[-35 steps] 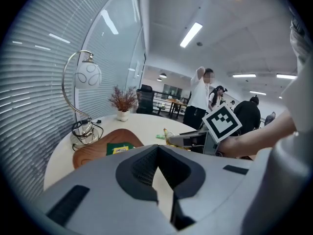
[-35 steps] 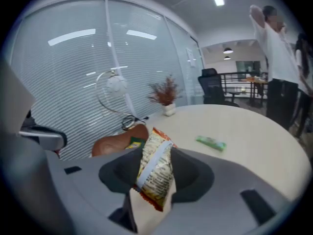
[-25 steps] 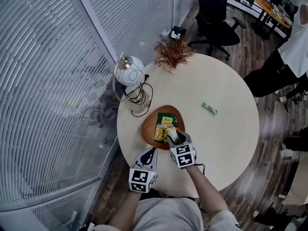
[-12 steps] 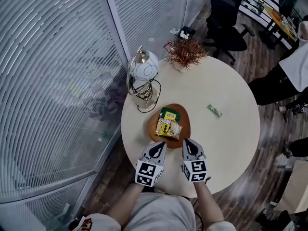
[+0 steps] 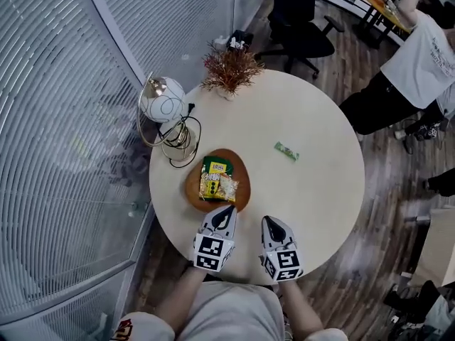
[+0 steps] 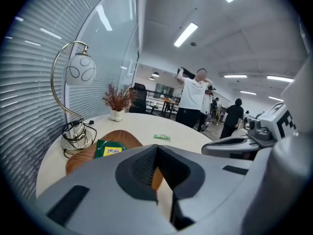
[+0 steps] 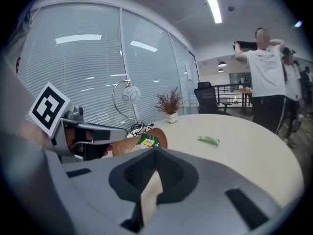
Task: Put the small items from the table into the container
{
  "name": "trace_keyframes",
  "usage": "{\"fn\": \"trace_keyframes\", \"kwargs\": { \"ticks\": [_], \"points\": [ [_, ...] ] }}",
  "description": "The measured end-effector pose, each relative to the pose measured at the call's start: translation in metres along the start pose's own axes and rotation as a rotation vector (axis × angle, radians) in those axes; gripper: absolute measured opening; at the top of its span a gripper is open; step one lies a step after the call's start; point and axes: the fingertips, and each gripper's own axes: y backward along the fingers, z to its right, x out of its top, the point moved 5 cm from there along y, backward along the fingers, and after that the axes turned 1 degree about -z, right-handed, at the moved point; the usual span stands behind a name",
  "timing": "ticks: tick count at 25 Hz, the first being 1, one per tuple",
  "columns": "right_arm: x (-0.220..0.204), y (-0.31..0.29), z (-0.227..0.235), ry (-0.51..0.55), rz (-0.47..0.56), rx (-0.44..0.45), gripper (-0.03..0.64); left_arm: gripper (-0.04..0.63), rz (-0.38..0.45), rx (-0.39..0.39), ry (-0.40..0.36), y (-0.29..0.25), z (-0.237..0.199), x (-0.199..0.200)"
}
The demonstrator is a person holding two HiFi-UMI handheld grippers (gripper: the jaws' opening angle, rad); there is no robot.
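Observation:
A brown wooden tray point(image 5: 238, 196) lies on the round white table point(image 5: 313, 190) and holds a green snack packet point(image 5: 217, 166) and two yellow ones point(image 5: 217, 187). A small green bar point(image 5: 287, 150) lies alone on the table to the right of the tray. My left gripper point(image 5: 226, 212) is shut and empty, its tip at the tray's near rim. My right gripper point(image 5: 270, 223) is shut and empty beside it, over bare table. The left gripper view shows the tray point(image 6: 120, 136), the green packet point(image 6: 110, 151) and the bar point(image 6: 162, 137). The right gripper view shows the green packet point(image 7: 146, 141) and the bar point(image 7: 208, 140).
A globe lamp point(image 5: 162, 104) with coiled cable point(image 5: 182, 142) stands at the table's left, and a vase of dried plant point(image 5: 229, 68) stands at the far edge. A glass wall with blinds runs along the left. An office chair point(image 5: 298, 20) and a person point(image 5: 405, 69) stand beyond the table.
My right gripper has left the tray, shut its jaws and drawn back toward the near edge, leaving a yellow packet in the tray. My left gripper moved up beside the tray.

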Motion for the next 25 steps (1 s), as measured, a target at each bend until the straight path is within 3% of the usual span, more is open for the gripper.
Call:
{"fn": "trace_keyframes", "kwargs": {
  "ticks": [9, 13, 18, 20, 22, 25],
  "points": [
    [-0.016, 0.003, 0.056, -0.004, -0.012, -0.038, 0.015, -0.009, 0.016, -0.064, -0.024, -0.017, 0.043, 0.005],
    [-0.012, -0.034, 0.109, 0.087, -0.038, -0.089, 0.017, -0.009, 0.002, -0.028, -0.016, -0.019, 0.047, 0.001],
    [0.002, -0.099, 0.171, 0.222, -0.137, -0.094, 0.025, -0.009, 0.004, 0.042, 0.035, -0.010, 0.047, 0.000],
    [0.008, -0.125, 0.187, 0.248, -0.178, -0.088, 0.158, -0.009, -0.001, 0.073, 0.044, -0.005, 0.044, -0.002],
    [0.013, -0.146, 0.199, 0.262, -0.205, -0.088, 0.218, -0.009, -0.014, 0.101, 0.053, 0.001, 0.041, -0.008],
    [0.017, -0.175, 0.217, 0.298, -0.253, -0.093, 0.237, -0.009, -0.026, 0.139, 0.078, 0.010, 0.036, -0.014]
  ]
}}
